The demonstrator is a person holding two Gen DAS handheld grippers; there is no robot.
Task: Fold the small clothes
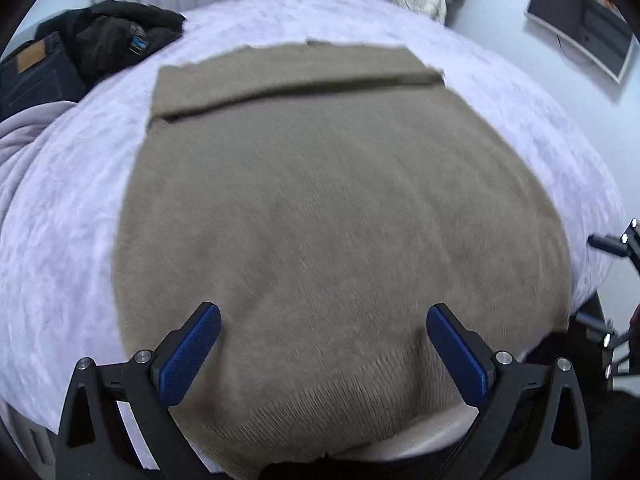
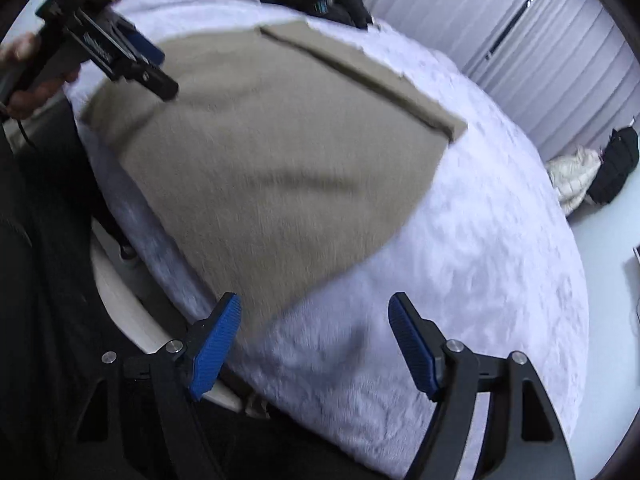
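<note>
A tan knit garment [image 1: 328,216] lies flat on a white fluffy bed cover [image 1: 60,240], with a folded strip [image 1: 296,76] across its far end. My left gripper [image 1: 324,320] is open and empty, hovering over the garment's near ribbed hem. In the right wrist view the garment [image 2: 272,152] lies ahead to the left. My right gripper [image 2: 316,320] is open and empty, over the garment's near corner and the bed cover [image 2: 460,272]. The left gripper [image 2: 132,60] shows at upper left, above the garment's edge.
Dark clothes and jeans [image 1: 80,48] are piled at the bed's far left. A monitor [image 1: 580,24] is on the wall at the right. A cream jacket [image 2: 576,176] and a black bag [image 2: 616,164] lie on the floor by the blinds [image 2: 520,32]. The bed's near edge [image 2: 132,304] is below.
</note>
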